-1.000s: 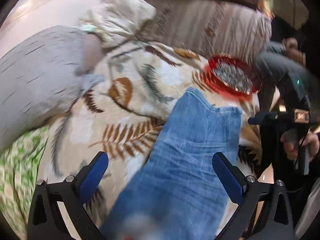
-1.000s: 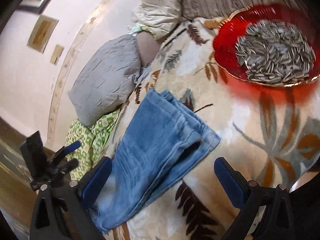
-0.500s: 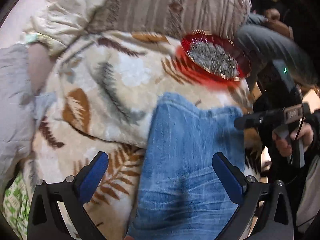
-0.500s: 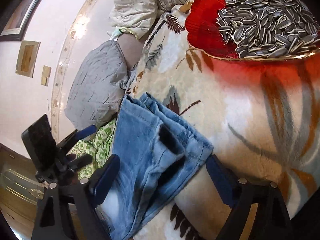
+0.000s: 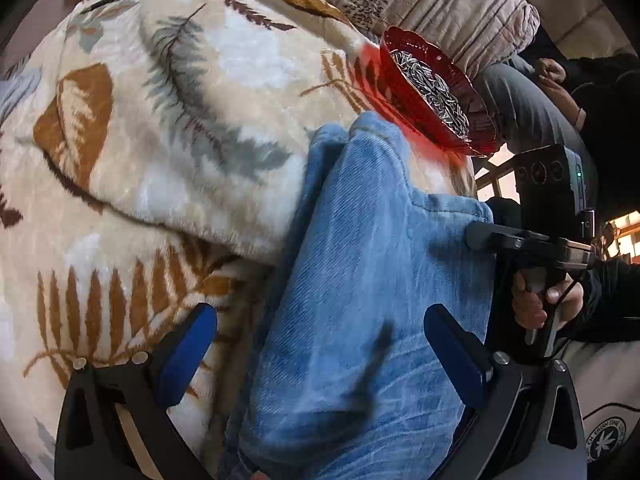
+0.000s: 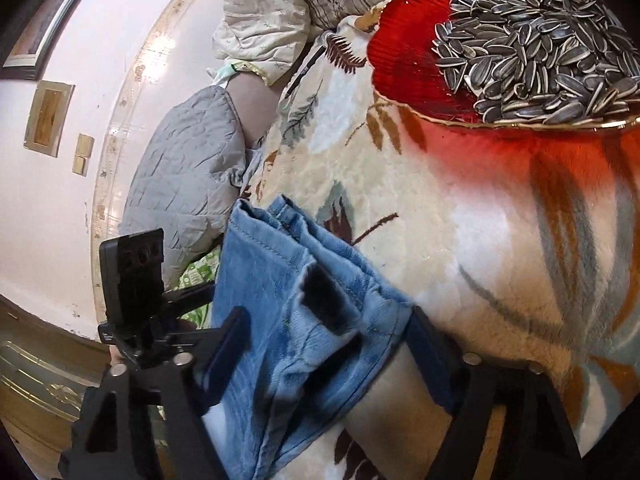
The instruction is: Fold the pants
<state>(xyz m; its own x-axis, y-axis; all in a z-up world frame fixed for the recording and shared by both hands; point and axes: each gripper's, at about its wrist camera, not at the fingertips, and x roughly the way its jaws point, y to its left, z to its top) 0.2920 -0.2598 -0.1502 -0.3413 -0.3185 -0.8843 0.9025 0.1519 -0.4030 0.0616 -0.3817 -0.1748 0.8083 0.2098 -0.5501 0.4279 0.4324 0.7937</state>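
The right hand-held gripper (image 6: 324, 356) is closing its jaws around the hem end of the jeans (image 6: 292, 320), denim between the pads but not yet pinched, while the left hand-held gripper (image 5: 320, 340) hangs wide open over the same blue fabric, gripping nothing. The jeans lie lengthwise on a leaf-print blanket (image 5: 180, 120) (plush, cream with brown and grey fronds). Just beyond the hems sits a red dish (image 6: 404, 52) heaped with sunflower seeds (image 6: 536, 40), and a grey pillow (image 6: 184, 168) rests by the wall.
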